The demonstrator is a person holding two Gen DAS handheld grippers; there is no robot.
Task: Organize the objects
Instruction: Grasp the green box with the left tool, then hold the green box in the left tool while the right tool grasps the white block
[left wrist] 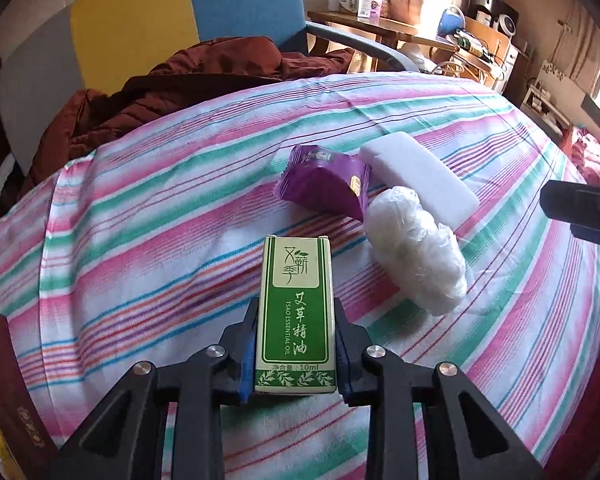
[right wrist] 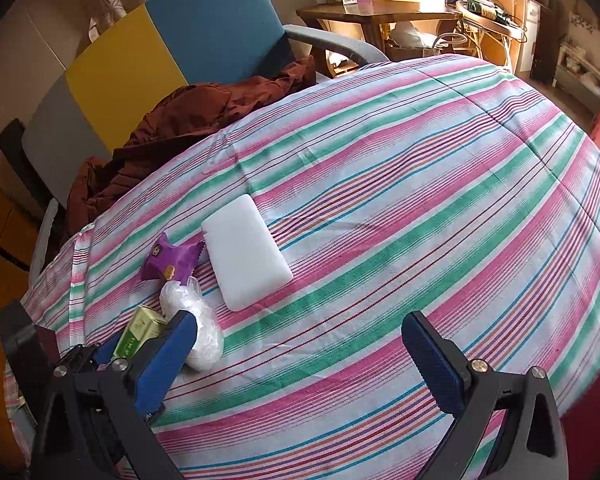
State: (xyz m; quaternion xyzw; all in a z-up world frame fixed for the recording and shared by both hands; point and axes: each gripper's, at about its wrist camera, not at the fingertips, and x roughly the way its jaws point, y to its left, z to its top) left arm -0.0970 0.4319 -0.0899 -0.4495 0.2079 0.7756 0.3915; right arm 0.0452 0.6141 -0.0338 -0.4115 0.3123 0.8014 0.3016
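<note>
My left gripper [left wrist: 298, 312] is shut on a green essential-oil box [left wrist: 296, 312], held over the striped cloth; the box also shows in the right wrist view [right wrist: 138, 334]. Just beyond it lie a purple snack packet [left wrist: 324, 184], a crumpled clear plastic bag [left wrist: 416, 248] and a white rectangular block [left wrist: 418, 172], close together. In the right wrist view the packet [right wrist: 168, 262], bag [right wrist: 196, 330] and block [right wrist: 246, 252] lie to the left. My right gripper [right wrist: 300, 344] is open and empty above the cloth, right of the bag; one of its fingers shows in the left wrist view [left wrist: 580, 208].
The pink, green and white striped cloth [right wrist: 420, 208] covers the rounded surface. A dark red jacket [left wrist: 160, 92] lies at its far left edge. Behind stand a blue and yellow chair [right wrist: 172, 40] and a wooden table with boxes [right wrist: 364, 4].
</note>
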